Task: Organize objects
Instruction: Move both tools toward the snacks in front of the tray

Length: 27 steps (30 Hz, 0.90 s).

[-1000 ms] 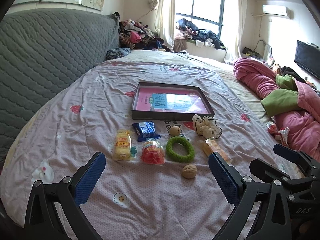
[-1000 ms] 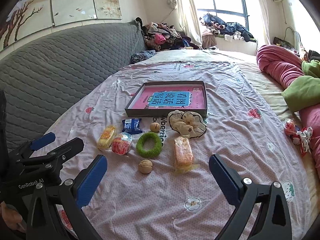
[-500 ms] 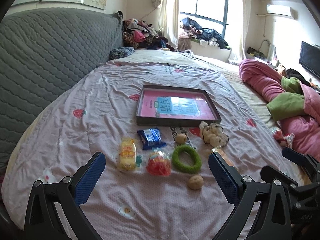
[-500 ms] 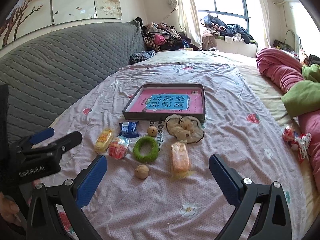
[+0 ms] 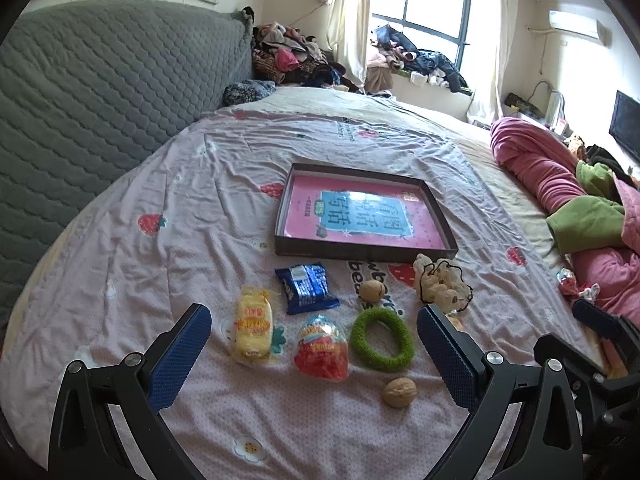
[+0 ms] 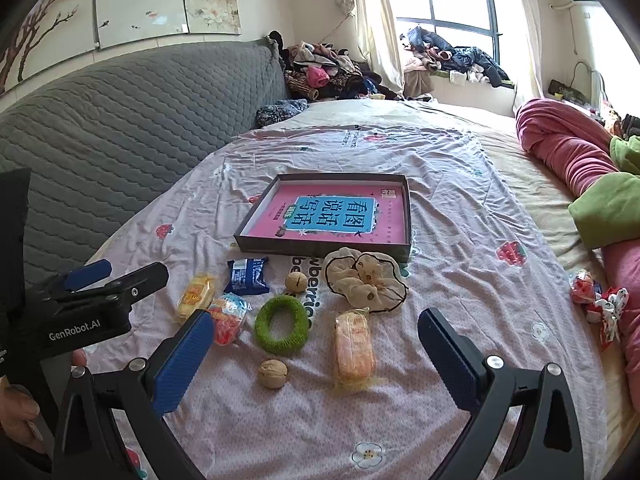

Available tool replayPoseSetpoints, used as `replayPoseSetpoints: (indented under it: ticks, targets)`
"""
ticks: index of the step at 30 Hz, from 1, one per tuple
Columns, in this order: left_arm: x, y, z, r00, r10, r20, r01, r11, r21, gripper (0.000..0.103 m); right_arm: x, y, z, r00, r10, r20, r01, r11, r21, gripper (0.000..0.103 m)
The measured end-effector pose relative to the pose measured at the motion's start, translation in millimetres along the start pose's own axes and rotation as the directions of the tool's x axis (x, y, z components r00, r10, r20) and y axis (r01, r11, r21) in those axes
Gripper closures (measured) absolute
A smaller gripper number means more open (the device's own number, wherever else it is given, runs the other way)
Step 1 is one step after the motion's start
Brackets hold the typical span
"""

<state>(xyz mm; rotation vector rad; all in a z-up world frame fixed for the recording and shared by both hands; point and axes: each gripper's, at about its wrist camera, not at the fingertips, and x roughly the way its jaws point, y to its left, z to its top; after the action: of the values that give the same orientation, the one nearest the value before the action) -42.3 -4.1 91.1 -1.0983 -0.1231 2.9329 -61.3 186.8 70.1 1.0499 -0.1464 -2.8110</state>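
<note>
Both tongs, left and right, spread wide, holding nothing, above pink strawberry-print bedsheet. Dark shallow cardboard tray with pink book at 12 o'clock; fuzzy green ring, two walnuts, wrapped snacks near, at 6 o'clock of it.

Bed under a pink strawberry-print sheet. Lying on it: shallow box, 2 walnuts, green ring, cream scrunchie, blue packet, 3 wrapped snacks, rumpled pink quilt.
</note>
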Motion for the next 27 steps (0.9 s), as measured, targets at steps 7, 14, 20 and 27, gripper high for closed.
replayPoseSetpoints:
  ticks: [7, 14, 20, 27]
  targets:
    - [-6.7, -7.0, 11.0, 0.997, -0.008, 0.073, 0.004, 0.999, 0.049, 0.000, 4.3, 2.3, 11.7, 1.000, -0.009, 0.009, 0.010, 1.000, -0.018, 0.000]
    - [16.0, -13.3, 5.6, 0.999, 0.021, 0.025, -0.022, 0.997, 0.076, 0.000, 23.4, 0.1, 8.9, 0.999, -0.019, -0.034, 0.018, 1.000, -0.024, 0.000]
    - [41.7, -13.9, -6.8, 0.999, -0.011, -0.043, 0.014, 0.997, 0.077, 0.000, 39.1, -6.2, 0.0, 0.997, -0.029, -0.067, 0.028, 0.999, -0.022, 0.000]
    - [62.3, -6.7, -17.1, 0.997, -0.013, -0.072, 0.014, 1.000, 0.026, 0.000, 56.2, -12.5, -8.8, 0.995, -0.024, -0.101, 0.023, 1.000, -0.008, 0.000]
